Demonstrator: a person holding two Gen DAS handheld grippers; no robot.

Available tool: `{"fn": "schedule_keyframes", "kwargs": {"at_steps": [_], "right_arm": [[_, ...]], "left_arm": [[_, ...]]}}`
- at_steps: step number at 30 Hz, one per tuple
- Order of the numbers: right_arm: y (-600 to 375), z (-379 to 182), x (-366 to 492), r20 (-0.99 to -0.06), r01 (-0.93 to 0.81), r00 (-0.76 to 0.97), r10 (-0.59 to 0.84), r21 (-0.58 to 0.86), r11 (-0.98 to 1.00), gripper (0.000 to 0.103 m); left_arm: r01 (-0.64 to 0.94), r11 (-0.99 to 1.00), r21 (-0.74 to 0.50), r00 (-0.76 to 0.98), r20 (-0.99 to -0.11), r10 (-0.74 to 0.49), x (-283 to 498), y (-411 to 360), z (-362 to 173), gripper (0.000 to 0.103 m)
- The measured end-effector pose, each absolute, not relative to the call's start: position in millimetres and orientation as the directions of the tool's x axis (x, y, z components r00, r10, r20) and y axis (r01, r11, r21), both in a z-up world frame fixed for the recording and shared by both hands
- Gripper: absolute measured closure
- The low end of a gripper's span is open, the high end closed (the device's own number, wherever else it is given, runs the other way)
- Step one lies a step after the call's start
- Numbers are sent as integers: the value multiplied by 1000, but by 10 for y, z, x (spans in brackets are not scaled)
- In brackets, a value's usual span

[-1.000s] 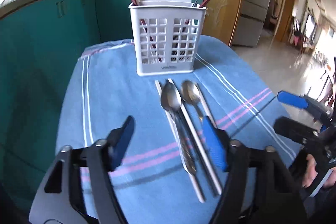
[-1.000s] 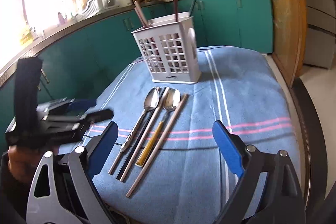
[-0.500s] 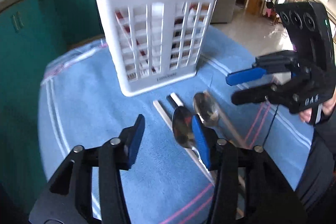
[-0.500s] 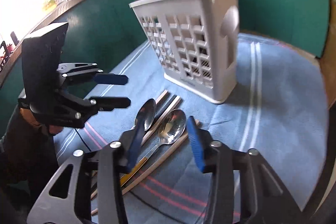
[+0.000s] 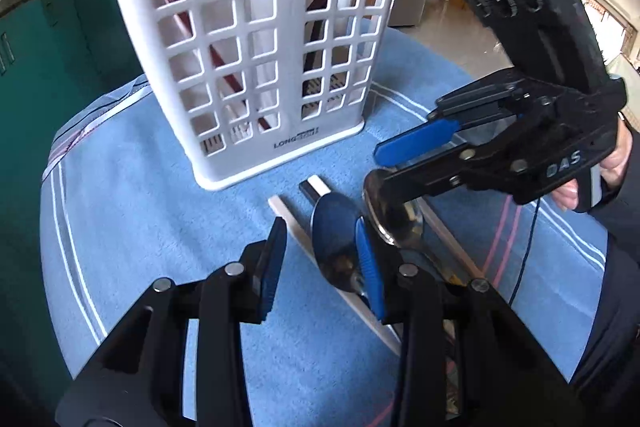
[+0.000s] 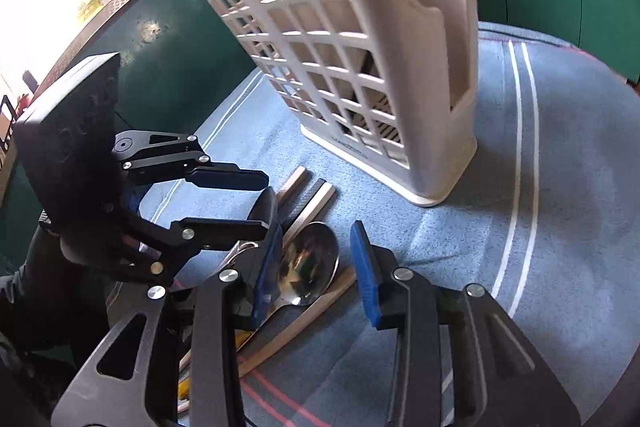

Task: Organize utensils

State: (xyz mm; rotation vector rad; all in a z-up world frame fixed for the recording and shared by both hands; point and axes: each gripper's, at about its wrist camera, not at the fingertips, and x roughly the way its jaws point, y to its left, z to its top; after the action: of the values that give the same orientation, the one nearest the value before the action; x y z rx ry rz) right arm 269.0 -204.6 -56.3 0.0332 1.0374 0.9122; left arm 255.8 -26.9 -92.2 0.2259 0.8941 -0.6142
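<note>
Blue striped cloth (image 5: pixel 132 187) bears both spoons before the white caddy (image 5: pixel 256 67); we note the left gripper (image 5: pixel 320 259) still closing, part-open, around the left spoon (image 5: pixel 334 227), the right gripper (image 6: pixel 312 267) part-open astride the right spoon (image 6: pixel 310 263), neither pinched; seat pads squarely on each before lifting.

Two shiny metal spoons (image 5: pixel 334 227) and several pale and dark chopsticks (image 5: pixel 288 217) lie side by side near the counter's middle, just before an upright white lattice utensil basket (image 5: pixel 256 67) holding red chopsticks.

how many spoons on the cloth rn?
2. One shiny metal spoon lies bowl toward the white plastic slotted utensil basket, just left of the other metal spoon, whose bowl sits under the right tongs. Handles are partly hidden; more could be covered.
</note>
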Motion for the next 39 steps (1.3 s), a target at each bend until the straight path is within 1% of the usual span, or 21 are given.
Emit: {"fn": "schedule_keyframes", "kwargs": {"at_steps": [2,4,5,6,8,10,12,14,21,24,26,29,30,34,35,36,38,39], "right_arm": [[-2032,-599,2726,-722,-628,162,673,451,635,66],[-2035,-623,2753,-725,-625,144,673,461,630,66],[-2026,-643,2748,-726,-624,135,674,466,627,70],[-2009,-665,2759,-729,-621,122,673,473,625,77],[-1992,-682,2758,-724,-622,113,680,482,617,84],[-1963,-691,2744,-718,-622,103,688,494,608,88],[-1964,-654,2716,-712,-630,110,693,490,603,94],[-2033,-584,2660,-704,-637,117,700,487,597,96],[-2241,-182,2387,-636,-661,172,753,493,567,99],[-2276,-69,2239,-625,-668,196,756,479,569,99],[-2216,-127,2304,-624,-660,208,753,479,579,99],[-2194,-183,2330,-658,-652,243,713,433,623,99],[-2139,-294,2333,-667,-643,257,699,422,639,99],[-2158,-470,2416,-699,-631,222,679,428,647,96],[-2167,-491,2423,-698,-629,220,681,432,646,93],[-2163,-518,2452,-694,-624,216,687,444,644,83],[-2166,-536,2497,-679,-618,223,699,456,640,68],[-2162,-551,2538,-673,-615,212,709,472,632,68]], "left_arm": [[597,798,-80,461,-780,-424,2574,-278,-898,71],[609,787,-99,440,-784,-439,2599,-296,-899,78],[611,784,-108,429,-787,-443,2639,-302,-911,84],[611,783,-119,418,-791,-447,2658,-307,-932,87],[604,787,-125,419,-790,-447,2696,-304,-960,87],[592,793,-143,427,-779,-459,2705,-235,-947,90],[586,795,-155,436,-766,-472,2723,-189,-913,96],[580,798,-165,445,-756,-480,2740,-156,-871,101],[574,800,-173,481,-720,-501,2700,-81,-673,102],[578,798,-172,482,-716,-504,2623,-89,-606,102],[577,800,-167,490,-712,-503,2543,-103,-594,102],[558,810,-181,487,-718,-497,2503,-68,-611,102],[555,813,-177,487,-723,-490,2499,-48,-627,102],[544,821,-174,501,-717,-484,2488,-31,-651,102],[544,822,-171,512,-708,-486,2464,-16,-614,102],[542,823,-171,530,-690,-492,2434,8,-539,102],[552,810,-200,544,-650,-531,2362,91,-366,102],[554,806,-210,554,-629,-545,2308,171,-255,102]]}}
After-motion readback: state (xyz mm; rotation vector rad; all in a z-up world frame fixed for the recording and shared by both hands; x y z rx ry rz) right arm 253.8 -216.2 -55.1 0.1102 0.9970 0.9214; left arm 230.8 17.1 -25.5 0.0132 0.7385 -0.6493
